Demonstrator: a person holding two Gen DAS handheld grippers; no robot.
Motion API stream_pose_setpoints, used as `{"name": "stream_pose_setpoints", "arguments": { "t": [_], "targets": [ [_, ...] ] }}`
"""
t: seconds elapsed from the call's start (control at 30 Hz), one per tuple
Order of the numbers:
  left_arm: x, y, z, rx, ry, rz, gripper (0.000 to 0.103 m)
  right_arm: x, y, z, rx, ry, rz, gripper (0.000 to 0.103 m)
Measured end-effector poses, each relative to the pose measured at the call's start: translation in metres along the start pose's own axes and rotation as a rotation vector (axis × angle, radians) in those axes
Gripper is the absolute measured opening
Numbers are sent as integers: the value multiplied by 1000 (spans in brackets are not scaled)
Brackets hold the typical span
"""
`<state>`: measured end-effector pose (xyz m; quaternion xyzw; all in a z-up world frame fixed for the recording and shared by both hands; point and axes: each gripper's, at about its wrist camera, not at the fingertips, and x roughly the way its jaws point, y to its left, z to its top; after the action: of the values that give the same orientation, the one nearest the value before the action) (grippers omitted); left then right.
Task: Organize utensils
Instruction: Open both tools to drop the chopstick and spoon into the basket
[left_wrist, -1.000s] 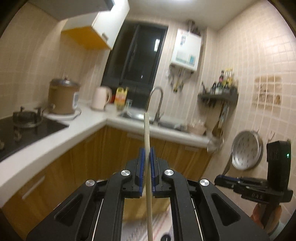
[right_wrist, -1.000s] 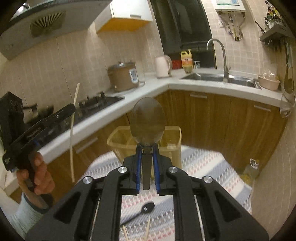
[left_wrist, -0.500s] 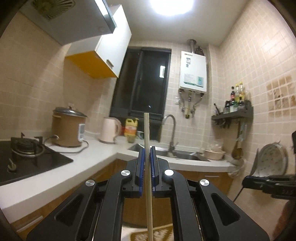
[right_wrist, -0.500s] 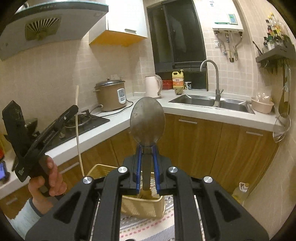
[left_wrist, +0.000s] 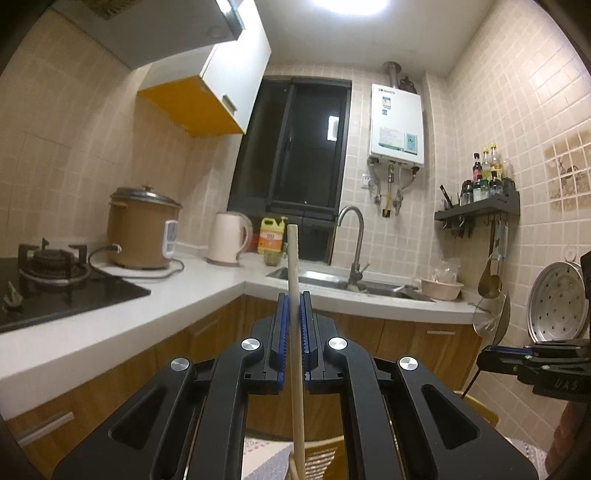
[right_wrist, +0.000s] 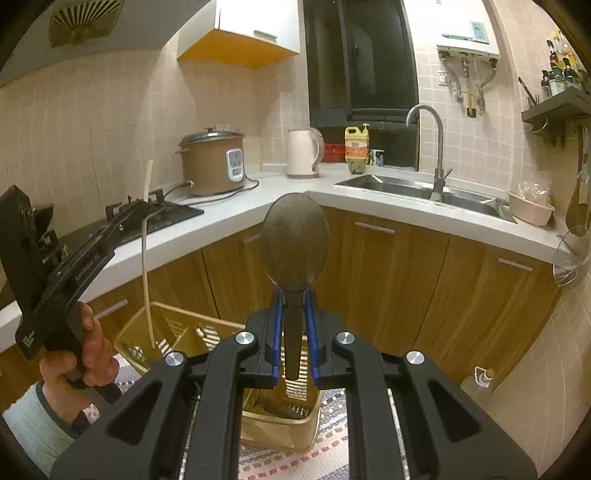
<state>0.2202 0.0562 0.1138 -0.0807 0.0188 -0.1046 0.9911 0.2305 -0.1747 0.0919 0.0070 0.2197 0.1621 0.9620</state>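
My left gripper (left_wrist: 293, 301) is shut on a pale wooden chopstick (left_wrist: 294, 288) that stands upright between the blue pads. In the right wrist view the same left gripper (right_wrist: 142, 208) appears at the left, held by a hand (right_wrist: 86, 354), and the chopstick (right_wrist: 146, 266) reaches down into a yellow slatted basket (right_wrist: 147, 325) on the floor. My right gripper (right_wrist: 294, 295) is shut on the handle of a dark metal spoon (right_wrist: 294, 245), bowl upward, above the basket. The right gripper (left_wrist: 491, 356) also shows at the right edge of the left wrist view with the spoon (left_wrist: 504, 317) seen edge-on.
An L-shaped white counter (right_wrist: 369, 205) over wooden cabinets carries a gas hob (left_wrist: 51, 275), a brown rice cooker (right_wrist: 212, 166), a kettle (right_wrist: 303, 153) and a sink with tap (right_wrist: 428, 147). A patterned rug (right_wrist: 332, 443) covers the floor. A perforated steel tray (left_wrist: 554, 299) hangs at the right.
Both grippers have come lower and nearer the basket. The chopstick's lower end now reaches into the basket, and the spoon hangs over it. Both grips are unchanged.
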Motion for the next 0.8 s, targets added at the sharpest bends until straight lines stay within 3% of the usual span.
{"name": "stream_pose_setpoints", "arguments": {
  "t": [0.27, 0.3, 0.33, 0.37, 0.53, 0.57, 0.63, 0.67, 0.8],
  "targets": [
    [-12, 7, -4, -29, 69, -31, 6, 0, 3, -13, -1, 68, 22, 11],
    [-15, 8, -3, -34, 94, -33, 10, -1, 3, -14, 5, 82, 38, 11],
    [-17, 8, -4, -34, 109, -33, 24, -2, 3, -16, 9, 92, 42, 11],
    [-20, 8, -3, -34, 117, -39, 32, -3, 3, -17, 11, 100, 42, 11],
    [-46, 17, 4, -71, 175, -58, 41, -18, 3, -22, 33, 140, 73, 17],
    [-53, 19, 6, -80, 188, -58, 42, -22, 4, -23, 34, 146, 75, 19],
    [-63, 21, 10, -96, 210, -66, 44, -28, 3, -23, 50, 168, 83, 42],
    [-67, 22, 12, -101, 224, -69, 44, -32, 1, -22, 66, 172, 100, 62],
    [-87, 23, 18, -108, 281, -60, 44, -58, 1, -20, 90, 166, 105, 65]
  ]
}}
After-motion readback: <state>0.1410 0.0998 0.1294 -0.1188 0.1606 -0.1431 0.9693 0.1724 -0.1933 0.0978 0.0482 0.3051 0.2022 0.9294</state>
